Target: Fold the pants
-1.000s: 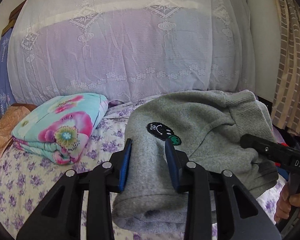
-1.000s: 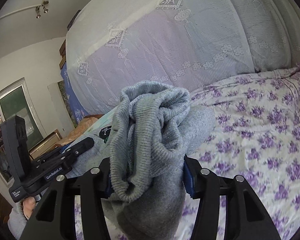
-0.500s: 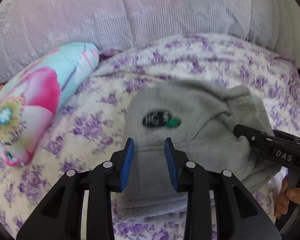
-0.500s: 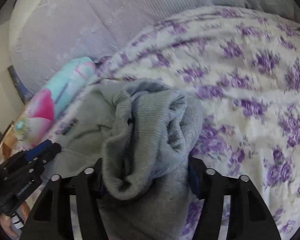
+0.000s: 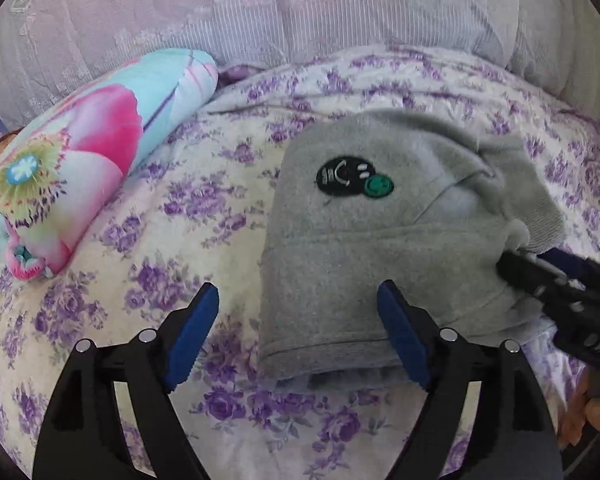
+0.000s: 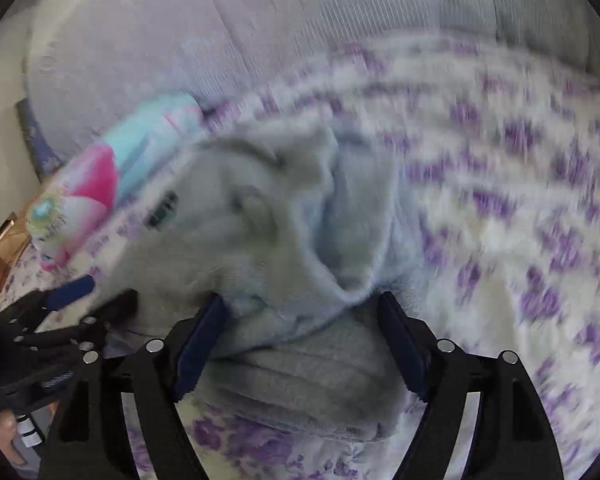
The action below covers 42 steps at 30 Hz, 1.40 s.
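While the left gripper [image 5: 298,322] gapes wide, the right gripper's [image 6: 300,320] spread fingers straddle the pants [image 5: 380,248].

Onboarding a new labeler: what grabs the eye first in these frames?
The folded grey pants with a black-and-green patch, lying mid-bed on the purple-flowered sheet. Then the bright floral bundle to their left, and the left hand-held gripper open over the pants' near edge.
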### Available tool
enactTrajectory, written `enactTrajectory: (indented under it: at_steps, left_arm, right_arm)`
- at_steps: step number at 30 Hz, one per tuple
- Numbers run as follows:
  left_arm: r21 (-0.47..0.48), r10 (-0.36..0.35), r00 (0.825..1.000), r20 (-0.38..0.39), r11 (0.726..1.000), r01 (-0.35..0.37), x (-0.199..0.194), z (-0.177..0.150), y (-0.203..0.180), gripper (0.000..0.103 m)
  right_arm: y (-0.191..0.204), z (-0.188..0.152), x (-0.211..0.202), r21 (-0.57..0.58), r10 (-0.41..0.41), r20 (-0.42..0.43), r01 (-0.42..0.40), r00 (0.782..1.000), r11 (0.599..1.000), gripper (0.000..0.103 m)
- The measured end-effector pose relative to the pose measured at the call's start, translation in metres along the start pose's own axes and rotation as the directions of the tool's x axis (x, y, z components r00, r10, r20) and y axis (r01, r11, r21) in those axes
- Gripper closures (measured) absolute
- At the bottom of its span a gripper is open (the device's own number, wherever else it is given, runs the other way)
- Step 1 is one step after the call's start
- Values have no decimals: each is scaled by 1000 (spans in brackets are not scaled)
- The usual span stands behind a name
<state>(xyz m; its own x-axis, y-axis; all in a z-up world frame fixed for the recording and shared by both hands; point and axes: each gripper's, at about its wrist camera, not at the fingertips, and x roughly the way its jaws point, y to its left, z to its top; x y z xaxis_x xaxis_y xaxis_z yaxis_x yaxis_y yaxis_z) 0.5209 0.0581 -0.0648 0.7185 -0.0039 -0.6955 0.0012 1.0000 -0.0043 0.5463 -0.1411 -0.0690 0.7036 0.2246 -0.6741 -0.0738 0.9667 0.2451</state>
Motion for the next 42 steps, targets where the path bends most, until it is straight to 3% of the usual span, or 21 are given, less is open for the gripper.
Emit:
enactTrajectory:
  at_steps: [2, 5, 7, 8, 11, 16, 19, 23, 33, 42]
  left_arm:
    - [-20, -12, 1000, 8, 1000, 12, -12, -3, 3, 24]
    - [-16, -4, 998, 68, 1000, 5, -50, -8, 4, 24]
    - [-11, 1, 993, 114, 1000, 0, -80, -15, 2, 23]
    - [-9, 2, 991, 134, 1000, 0, -95, -20, 1, 18]
    - [16, 27, 977, 211, 999, -31, -140, -40, -4, 7]
    - [66, 44, 970, 238, 996, -61, -184, -73, -12, 5]
    - [58, 36, 970, 239, 997, -52, -195, -86, -13, 5]
    - [48, -4, 968, 252, 999, -9, -196, -97, -11, 5]
    - [25, -43, 981, 192, 999, 39, -184, -100, -4, 5]
    - [60, -28, 973, 231, 998, 15, -188, -104, -11, 5]
  right_arm:
    - [-7, 3, -28, 62, 10, 88, -16, 996, 998, 27]
    - [-2, -9, -85, 96, 38, 229, -61, 973, 993, 22]
    - [7, -23, -111, 71, 26, 252, -45, 967, 996, 9]
    - [12, -32, -122, 49, 20, 255, -33, 967, 998, 5]
    - [24, -64, -156, -3, 5, 268, -4, 963, 1000, 4]
    - [38, -96, -194, -24, -22, 267, 30, 964, 999, 4]
    - [42, -110, -207, -23, -69, 287, 79, 956, 997, 4]
    - [38, -124, -215, -15, -46, 305, 53, 951, 998, 4]
    - [39, -126, -211, -18, -37, 318, 45, 947, 999, 4]
    - [45, -129, -211, -37, -35, 318, 49, 947, 998, 4]
